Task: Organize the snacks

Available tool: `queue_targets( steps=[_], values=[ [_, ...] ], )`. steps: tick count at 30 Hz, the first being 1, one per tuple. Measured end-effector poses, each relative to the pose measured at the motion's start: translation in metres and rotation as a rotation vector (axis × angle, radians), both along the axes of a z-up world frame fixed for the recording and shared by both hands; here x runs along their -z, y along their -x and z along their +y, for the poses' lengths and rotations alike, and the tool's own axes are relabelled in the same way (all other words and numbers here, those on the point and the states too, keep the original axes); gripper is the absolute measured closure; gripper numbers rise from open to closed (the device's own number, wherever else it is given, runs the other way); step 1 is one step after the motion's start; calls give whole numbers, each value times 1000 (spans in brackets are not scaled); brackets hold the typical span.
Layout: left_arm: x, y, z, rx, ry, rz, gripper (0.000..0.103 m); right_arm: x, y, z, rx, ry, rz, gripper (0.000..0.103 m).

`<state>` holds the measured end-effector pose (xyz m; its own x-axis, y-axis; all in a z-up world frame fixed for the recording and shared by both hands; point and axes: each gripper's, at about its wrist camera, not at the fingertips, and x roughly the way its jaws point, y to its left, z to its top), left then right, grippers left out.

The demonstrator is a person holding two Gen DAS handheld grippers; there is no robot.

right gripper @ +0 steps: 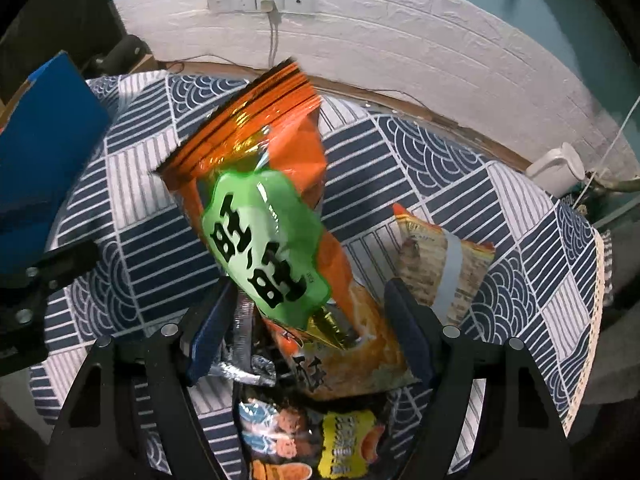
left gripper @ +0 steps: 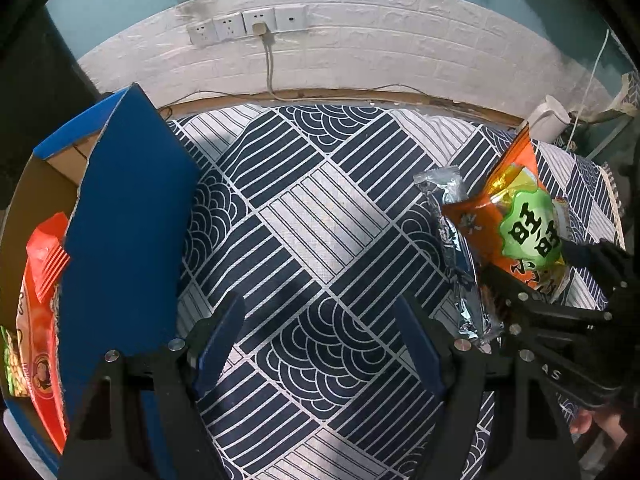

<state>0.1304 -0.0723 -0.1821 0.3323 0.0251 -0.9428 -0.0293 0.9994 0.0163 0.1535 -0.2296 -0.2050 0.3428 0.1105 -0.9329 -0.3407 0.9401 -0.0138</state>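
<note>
The left hand-held gripper [left gripper: 320, 344] points steeply down with its 2 blue-padded fingers [left gripper: 218, 344] apart and nothing between them, only the navy-and-white patterned cloth [left gripper: 304, 208] that covers the surface. At 9 o'clock in the left wrist view stands a blue cardboard box [left gripper: 128, 216], its flap raised, and a red snack bag [left gripper: 40, 320] sits upright inside it against the near wall. At 3 o'clock in the same view the right hand-held gripper [left gripper: 516, 292] reaches in over an orange snack bag [left gripper: 516, 216] with a green label, and a silver foil packet [left gripper: 460, 264] lies just beside that bag on its 9 o'clock side. In the right wrist view the orange snack bag [right gripper: 280, 208] fills the middle, tilted with its crimped top toward 12 o'clock, and its lower end lies between the fingers of the right hand-held gripper [right gripper: 308, 336]. The jaws are partly drawn in around the bag (whether the pads [right gripper: 210, 336] actually press on it I cannot tell). A dark multicoloured packet [right gripper: 312, 440] lies under the bag at 6 o'clock, and a tan packet [right gripper: 440, 264] with a grey strip lies at 3 o'clock. A white jug [right gripper: 556, 172] stands near the cloth's far edge at 2 o'clock, below a white brick wall with 4 sockets [right gripper: 260, 0].
</note>
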Motion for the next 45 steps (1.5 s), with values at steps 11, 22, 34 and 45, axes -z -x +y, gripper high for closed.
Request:
queue_targets(
  steps=[11,22,34,45],
  values=[
    [-8,-5,-20,17,36,0,24,-24,19,-34,164,-139,-44,68],
    [-6,-24,-51,-21,54,2,21,-44,31,-76,330,-203,-63,68],
    [19,-49,-74,-35,32,49,16,-33,31,-103,423,-244,-39,68],
    [45,-57,-96,2,22,89,19,-33,26,-101,411,-211,-43,68]
  ],
)
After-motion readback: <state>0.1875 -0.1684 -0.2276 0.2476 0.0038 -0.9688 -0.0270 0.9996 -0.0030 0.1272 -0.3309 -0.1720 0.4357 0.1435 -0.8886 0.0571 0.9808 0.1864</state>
